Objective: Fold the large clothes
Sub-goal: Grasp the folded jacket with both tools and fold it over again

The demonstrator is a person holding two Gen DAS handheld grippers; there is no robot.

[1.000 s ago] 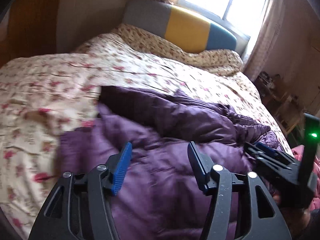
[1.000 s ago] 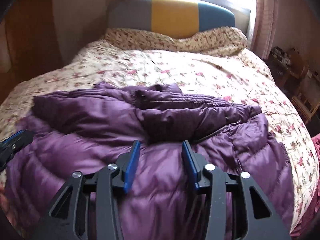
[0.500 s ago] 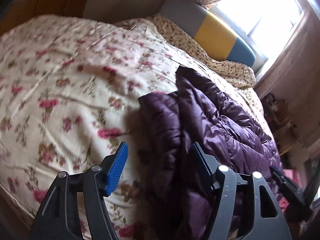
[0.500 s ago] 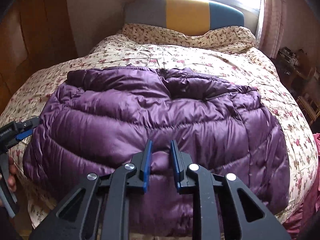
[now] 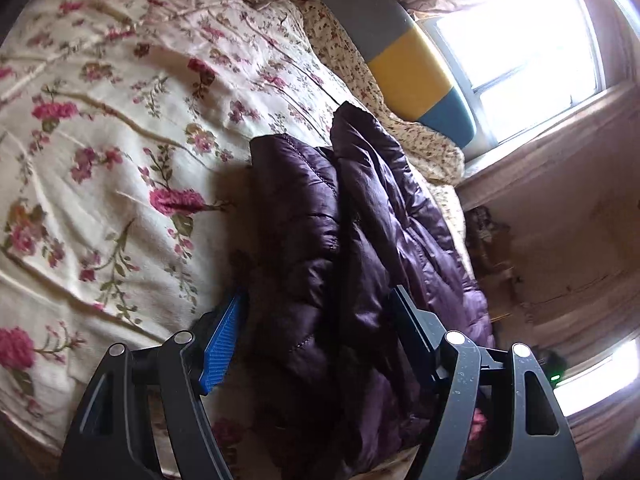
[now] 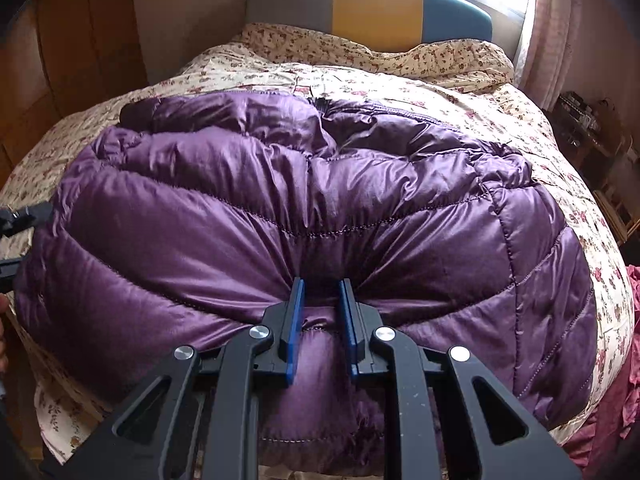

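Purple jacket (image 6: 320, 216) lies spread mid-bed, below headboard (image 6: 372, 12). Right tool (image 6: 320, 312) pinches its near hem; left tool (image 5: 316, 320) gapes astride its side edge. You: clamp left, lift both evenly toward headboard.

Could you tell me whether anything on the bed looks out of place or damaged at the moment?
Nothing stands out. The purple puffer jacket lies spread on the floral bedspread, puckered only where the right gripper pinches its near hem. The left gripper straddles the jacket's side edge, jaws wide. No tears or spills are visible.
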